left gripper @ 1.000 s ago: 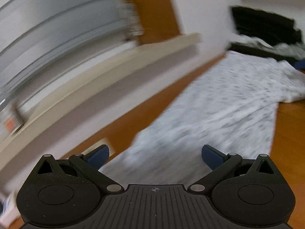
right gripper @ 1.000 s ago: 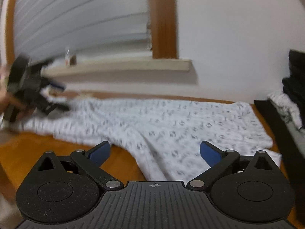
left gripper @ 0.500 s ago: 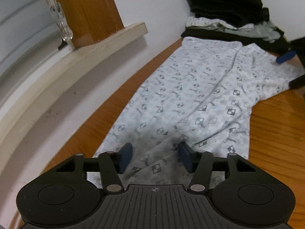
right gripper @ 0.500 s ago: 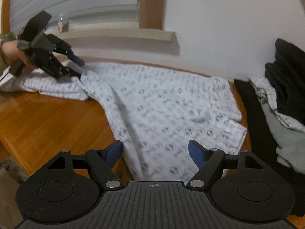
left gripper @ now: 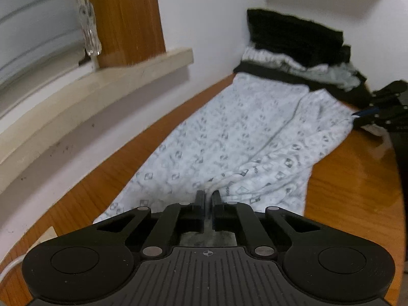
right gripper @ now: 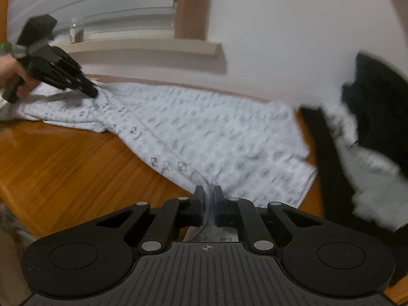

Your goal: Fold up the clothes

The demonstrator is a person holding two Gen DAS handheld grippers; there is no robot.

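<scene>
A white patterned garment (left gripper: 229,137) lies spread along the wooden table (left gripper: 352,183) by the wall; it also shows in the right wrist view (right gripper: 204,132). My left gripper (left gripper: 208,197) is shut on a pinch of the cloth at its near end. My right gripper (right gripper: 208,193) is shut on the cloth's near edge at the other end. Each gripper shows in the other's view: the left one at far left (right gripper: 88,89), the right one at far right (left gripper: 367,113).
A pile of black, grey and white clothes (left gripper: 293,48) lies at the table's end, also visible in the right wrist view (right gripper: 374,117). A window sill (left gripper: 97,86) and wooden frame (left gripper: 125,17) run along the wall. A small bottle (right gripper: 76,32) stands on the sill.
Both grippers have closed from open onto the garment, one at each end. Both moved down to the cloth.
</scene>
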